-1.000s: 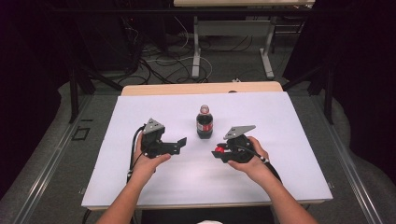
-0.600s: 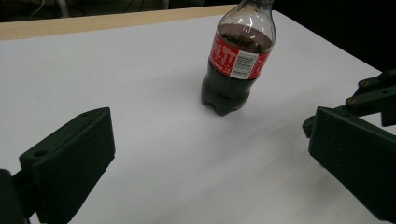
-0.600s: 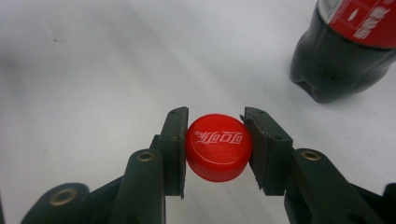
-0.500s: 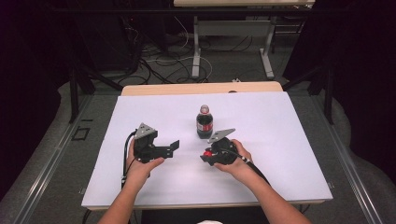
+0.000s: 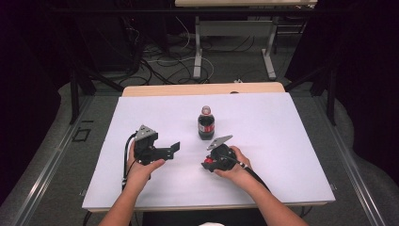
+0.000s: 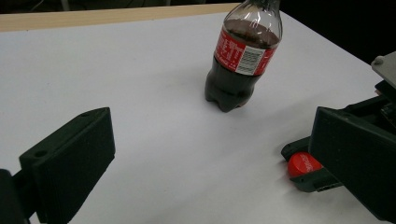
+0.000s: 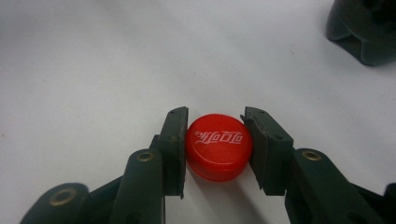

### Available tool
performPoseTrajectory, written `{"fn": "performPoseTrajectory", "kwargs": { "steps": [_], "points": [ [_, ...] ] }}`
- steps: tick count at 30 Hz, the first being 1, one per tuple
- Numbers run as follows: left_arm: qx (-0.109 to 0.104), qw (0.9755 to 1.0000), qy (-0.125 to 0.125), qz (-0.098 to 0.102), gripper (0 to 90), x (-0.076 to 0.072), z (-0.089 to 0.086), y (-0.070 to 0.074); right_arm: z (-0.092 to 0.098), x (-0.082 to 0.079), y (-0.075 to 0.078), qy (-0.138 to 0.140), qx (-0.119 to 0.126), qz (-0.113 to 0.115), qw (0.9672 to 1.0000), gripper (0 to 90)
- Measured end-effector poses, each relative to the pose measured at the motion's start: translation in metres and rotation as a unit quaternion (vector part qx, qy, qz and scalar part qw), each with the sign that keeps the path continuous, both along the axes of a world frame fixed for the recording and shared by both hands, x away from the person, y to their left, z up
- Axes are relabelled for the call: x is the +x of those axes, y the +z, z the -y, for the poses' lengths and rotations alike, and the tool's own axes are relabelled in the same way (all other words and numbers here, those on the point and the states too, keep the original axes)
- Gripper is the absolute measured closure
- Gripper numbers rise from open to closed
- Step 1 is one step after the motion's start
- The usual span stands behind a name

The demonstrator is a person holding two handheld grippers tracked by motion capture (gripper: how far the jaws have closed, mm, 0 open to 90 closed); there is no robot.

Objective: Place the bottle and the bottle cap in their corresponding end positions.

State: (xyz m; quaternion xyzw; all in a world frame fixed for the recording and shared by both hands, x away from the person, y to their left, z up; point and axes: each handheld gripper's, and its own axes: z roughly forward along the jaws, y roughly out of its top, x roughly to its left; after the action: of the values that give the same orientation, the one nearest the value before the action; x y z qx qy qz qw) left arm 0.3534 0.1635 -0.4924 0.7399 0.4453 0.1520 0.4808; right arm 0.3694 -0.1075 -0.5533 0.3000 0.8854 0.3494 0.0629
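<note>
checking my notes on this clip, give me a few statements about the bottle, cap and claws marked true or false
1. The right claw is shut on the red cap. True.
2. The cola bottle lies on its side. False: it stands upright on the white table.
3. The left claw holds the bottle. False: its jaws are wide open with nothing between them, and the bottle stands apart, farther off.
4. The cap's logo side faces up. True.
5. The bottle is empty. False: dark drink fills most of it.
</note>
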Motion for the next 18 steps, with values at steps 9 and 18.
{"fn": "performPoseTrajectory", "kwargs": {
  "steps": [9,18],
  "points": [
    [-0.001,1.0,0.001,-0.003,0.8,0.0,-0.001,-0.001,0.002,0.002,0.0,0.0,0.006,0.008,0.9999,54.0],
    [-0.001,1.0,0.008,-0.005,0.8,0.001,-0.003,-0.004,0.021,-0.005,0.017,-0.015,0.043,0.049,0.9978,39.7]
  ]
}}
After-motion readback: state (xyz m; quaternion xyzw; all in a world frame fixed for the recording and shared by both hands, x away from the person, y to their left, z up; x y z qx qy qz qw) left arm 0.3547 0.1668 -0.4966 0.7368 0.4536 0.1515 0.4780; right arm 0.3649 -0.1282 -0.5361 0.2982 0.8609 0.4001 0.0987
